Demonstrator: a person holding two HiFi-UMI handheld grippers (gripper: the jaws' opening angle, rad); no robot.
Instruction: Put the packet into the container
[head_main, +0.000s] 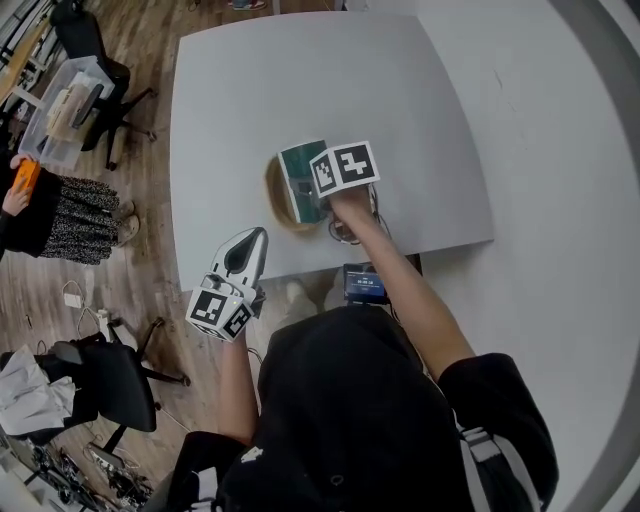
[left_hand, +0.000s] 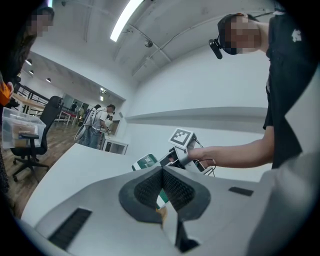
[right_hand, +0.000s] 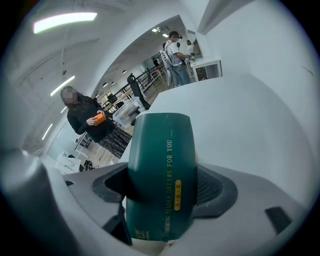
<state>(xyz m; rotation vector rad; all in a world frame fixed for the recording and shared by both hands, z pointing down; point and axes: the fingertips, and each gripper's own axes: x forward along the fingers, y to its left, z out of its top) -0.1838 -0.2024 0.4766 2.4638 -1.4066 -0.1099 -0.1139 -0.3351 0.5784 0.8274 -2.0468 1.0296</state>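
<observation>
Head view: right tongs clamped on green packet above tan container, frame centre, on worktop. Left tongs closed, empty, lower left.

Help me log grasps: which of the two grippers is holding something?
The right gripper: its jaws clamp the dark green packet. The left gripper has its jaws together with nothing between them.

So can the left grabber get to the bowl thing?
Probably yes: the left gripper points at the container with nothing between them, though the packet in the right gripper covers most of it.
</observation>
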